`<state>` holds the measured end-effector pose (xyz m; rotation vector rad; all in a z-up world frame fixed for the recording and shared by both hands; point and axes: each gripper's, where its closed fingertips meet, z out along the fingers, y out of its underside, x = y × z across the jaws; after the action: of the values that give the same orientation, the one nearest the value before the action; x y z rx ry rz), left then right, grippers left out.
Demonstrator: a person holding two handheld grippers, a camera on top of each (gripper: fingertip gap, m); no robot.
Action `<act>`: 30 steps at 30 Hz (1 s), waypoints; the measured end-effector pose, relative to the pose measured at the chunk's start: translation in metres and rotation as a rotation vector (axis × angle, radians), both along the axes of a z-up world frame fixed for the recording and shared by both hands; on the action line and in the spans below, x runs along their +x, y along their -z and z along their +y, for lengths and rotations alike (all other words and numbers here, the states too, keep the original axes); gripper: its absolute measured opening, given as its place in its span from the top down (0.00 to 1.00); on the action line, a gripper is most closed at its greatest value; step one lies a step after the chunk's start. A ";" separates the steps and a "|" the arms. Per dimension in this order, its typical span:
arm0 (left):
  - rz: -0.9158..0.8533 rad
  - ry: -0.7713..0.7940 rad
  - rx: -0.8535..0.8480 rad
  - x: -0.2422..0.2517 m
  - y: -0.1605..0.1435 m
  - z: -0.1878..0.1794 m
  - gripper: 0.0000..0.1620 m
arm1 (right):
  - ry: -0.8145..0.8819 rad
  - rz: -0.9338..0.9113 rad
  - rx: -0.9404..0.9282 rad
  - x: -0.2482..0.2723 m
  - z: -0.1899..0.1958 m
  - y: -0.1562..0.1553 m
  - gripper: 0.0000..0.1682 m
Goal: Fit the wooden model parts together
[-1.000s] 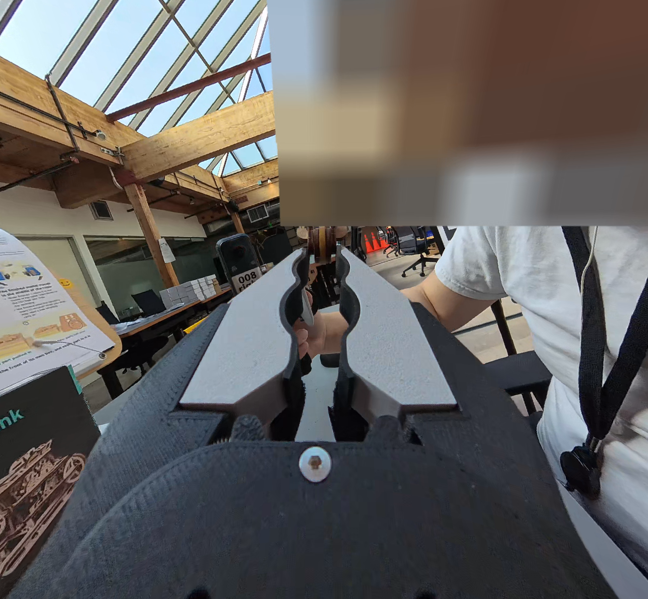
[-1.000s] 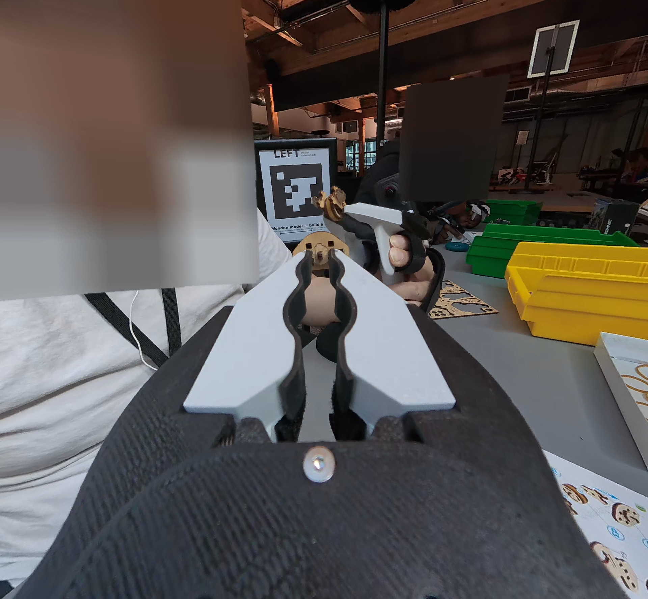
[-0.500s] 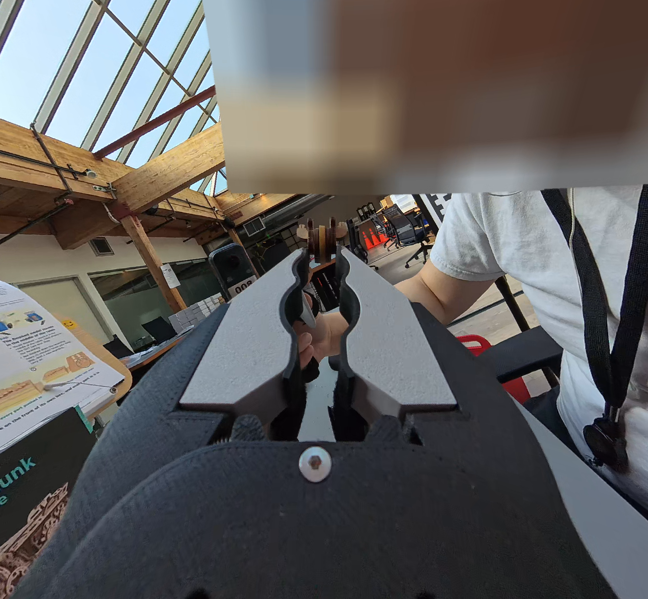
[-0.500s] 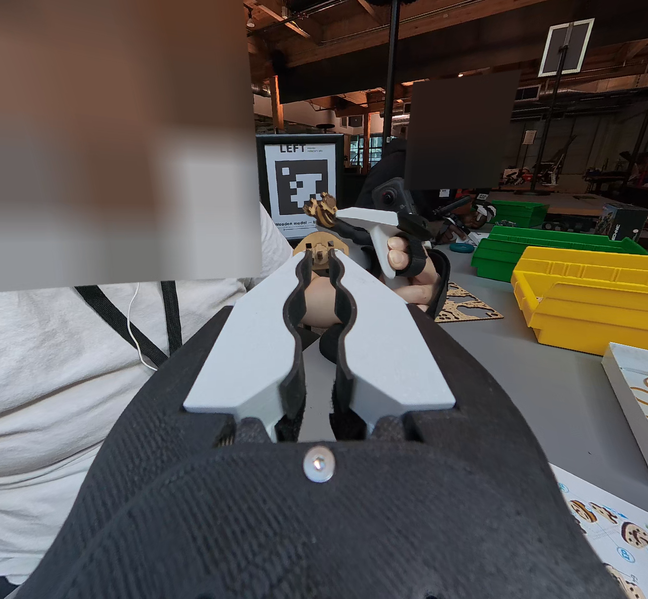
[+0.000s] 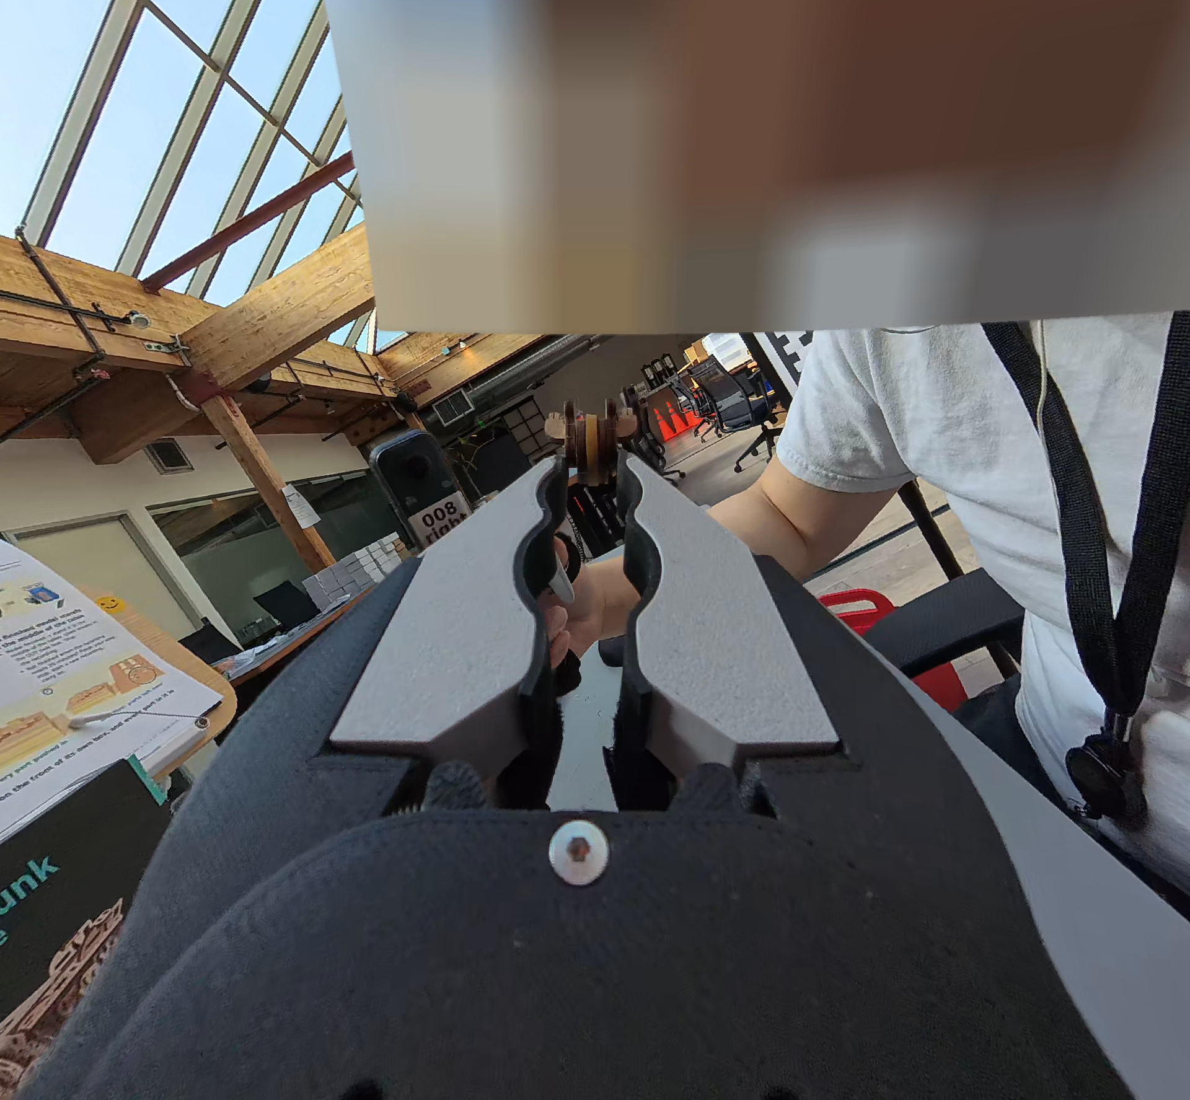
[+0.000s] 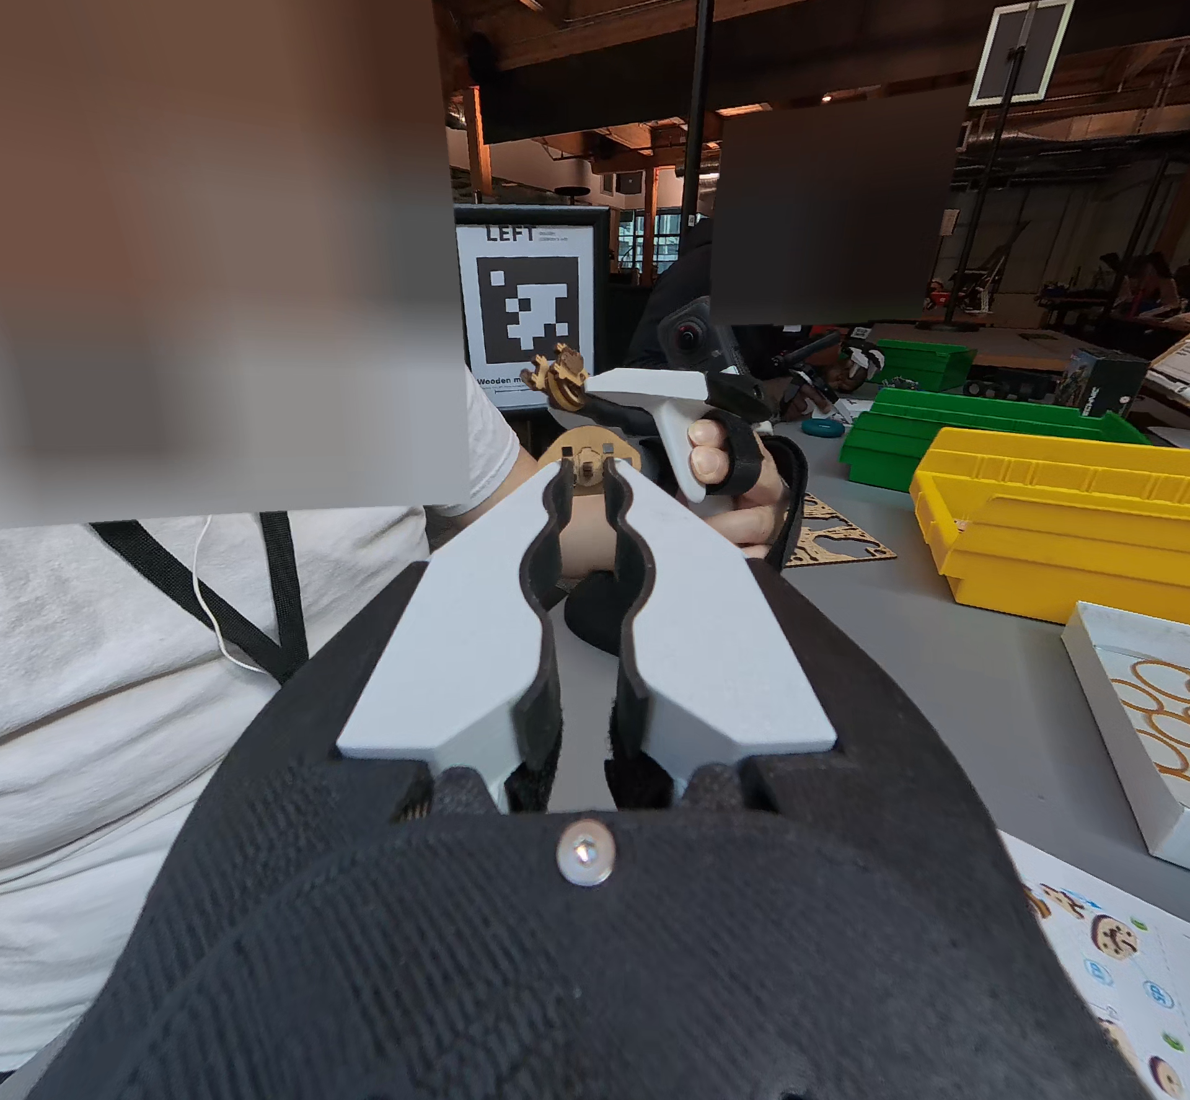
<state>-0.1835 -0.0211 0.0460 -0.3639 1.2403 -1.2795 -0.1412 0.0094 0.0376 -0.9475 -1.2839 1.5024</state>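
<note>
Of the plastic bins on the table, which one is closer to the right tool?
The yellow bin. It sits nearer the right tool, in front of the green bin, which stands behind it, farther back on the table.

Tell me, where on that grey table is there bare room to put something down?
The table is bare between the right tool and the yellow bin. The right side is crowded: the yellow bin, the green bin behind it, a white tray and a printed sheet. A cut wooden sheet lies by the hand.
</note>
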 end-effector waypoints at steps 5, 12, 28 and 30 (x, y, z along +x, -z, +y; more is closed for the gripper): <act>0.208 -0.182 -0.081 0.025 0.025 0.033 0.92 | 0.206 -0.062 0.178 -0.007 0.003 -0.003 0.95; 0.413 -0.156 -0.317 0.036 0.044 0.052 0.92 | 0.193 -0.095 -0.006 0.005 0.025 0.008 0.95; 0.484 -0.315 -0.278 0.039 0.058 0.071 0.92 | 0.237 -0.149 0.001 0.000 0.039 0.031 0.95; 0.488 -0.327 -0.274 0.039 0.059 0.072 0.92 | 0.242 -0.150 0.003 0.001 0.041 0.032 0.95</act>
<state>-0.1441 0.0509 -0.0127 -1.0832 1.3357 -1.1076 -0.1405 0.0501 0.0053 -1.1874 -1.2262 1.2611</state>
